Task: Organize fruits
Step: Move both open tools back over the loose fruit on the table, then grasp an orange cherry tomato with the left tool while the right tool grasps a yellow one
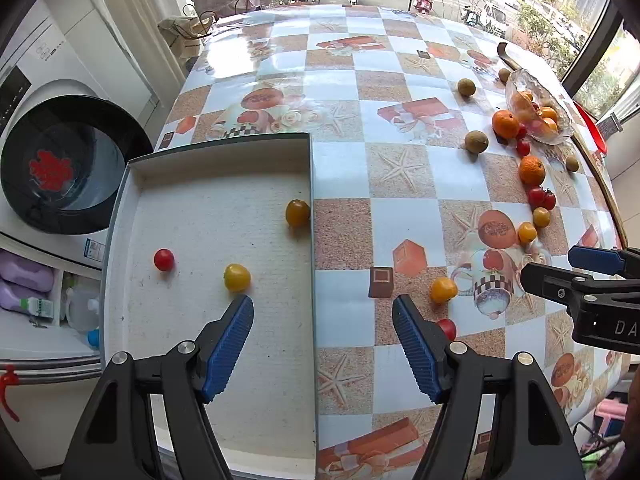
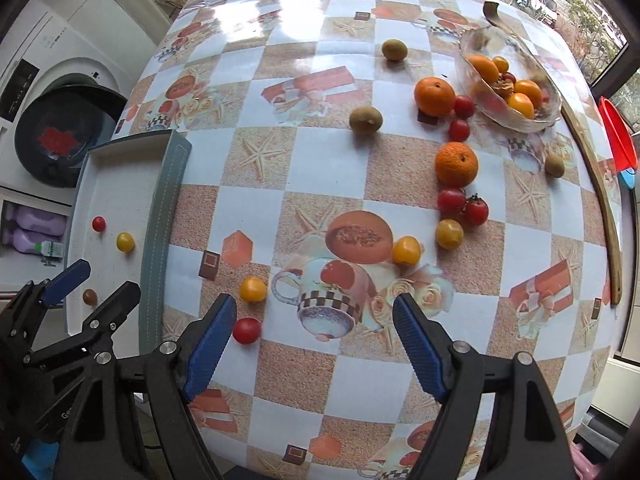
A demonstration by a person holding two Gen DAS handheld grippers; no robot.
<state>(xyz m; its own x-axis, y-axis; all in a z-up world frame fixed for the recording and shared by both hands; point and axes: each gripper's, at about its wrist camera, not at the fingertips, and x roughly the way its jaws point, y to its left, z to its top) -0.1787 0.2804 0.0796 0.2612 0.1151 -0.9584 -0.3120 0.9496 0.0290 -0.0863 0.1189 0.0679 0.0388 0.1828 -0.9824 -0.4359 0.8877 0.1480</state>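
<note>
Left wrist view shows me the box (image 1: 216, 184) at the table's left edge, already holding three cherry tomatoes: a red one (image 1: 164, 259), a yellow one (image 1: 237, 277) and a darker yellow one (image 1: 297, 212) against its right wall. I judge the box to be the sorting spot for the small tomatoes, which is why they lie loose on its floor.

My left gripper (image 1: 322, 344) hangs over the box's right wall, jaws wide and holding nothing. My right gripper (image 2: 314, 344) stands just as wide and bare over the table's near edge, with a red tomato (image 2: 247, 330) just beside its left pad and a yellow tomato (image 2: 253, 289) a little beyond; these look like my next picks.

Further out, two oranges (image 2: 456, 163), several kiwis (image 2: 365, 120) and more red and yellow tomatoes (image 2: 463, 206) trail toward the glass bowl (image 2: 472, 50) near the far right corner, which already holds oranges and small tomatoes. Most of the sorting seems still ahead.

Writing: I can read "DA" on the right gripper's body in the left view and "Ge" on the left gripper's in the right view; both are cut off. The washer (image 1: 60, 160) left of the table has a label too small to read.
</note>
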